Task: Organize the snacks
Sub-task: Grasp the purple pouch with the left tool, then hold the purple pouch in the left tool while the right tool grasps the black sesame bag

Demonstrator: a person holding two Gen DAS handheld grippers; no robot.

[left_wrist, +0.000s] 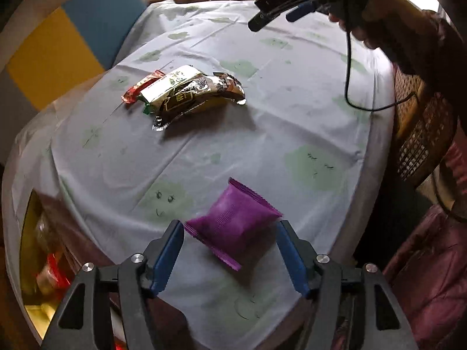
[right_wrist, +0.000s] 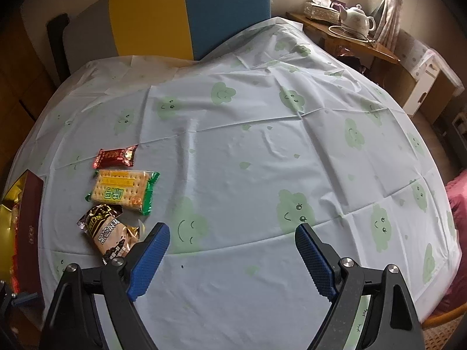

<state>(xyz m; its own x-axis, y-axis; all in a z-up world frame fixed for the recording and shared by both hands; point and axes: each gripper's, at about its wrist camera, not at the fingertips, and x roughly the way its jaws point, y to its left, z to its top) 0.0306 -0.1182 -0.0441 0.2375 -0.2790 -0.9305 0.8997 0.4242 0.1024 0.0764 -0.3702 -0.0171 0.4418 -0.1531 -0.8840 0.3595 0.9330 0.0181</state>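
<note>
Your left gripper [left_wrist: 230, 230] has its fingers spread, and the purple packet [left_wrist: 233, 223] lies on the bench [left_wrist: 292, 110] between the tips, unclamped, its long axis slanting across the gap. Rightward, your right gripper [right_wrist: 232, 237] hangs open and empty; the snack pile [right_wrist: 121, 192] sits left of its fingers.
</note>
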